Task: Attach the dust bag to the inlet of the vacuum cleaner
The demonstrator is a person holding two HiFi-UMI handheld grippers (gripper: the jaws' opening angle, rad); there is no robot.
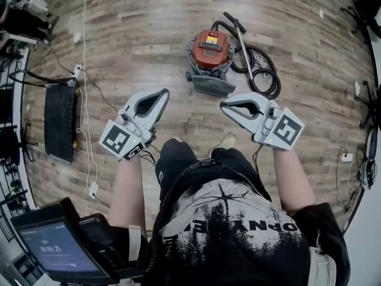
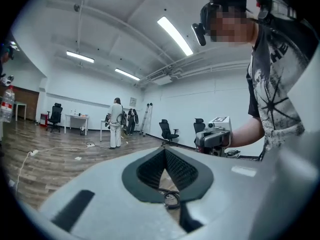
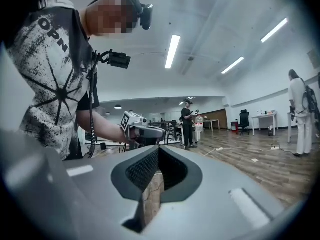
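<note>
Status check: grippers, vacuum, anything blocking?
Left gripper, right gripper: both shut, empty, held up level. Vacuum cleaner on wood floor ahead, untouched, hose coiled beside it. No obstacle seen between.

An open, office-like lab: grey-brown wood-plank floor (image 1: 149,28), long white ceiling strip lights (image 2: 175,35), black wheeled office chairs (image 2: 169,130), white desks (image 2: 76,118) along plain white walls (image 2: 225,99).
</note>
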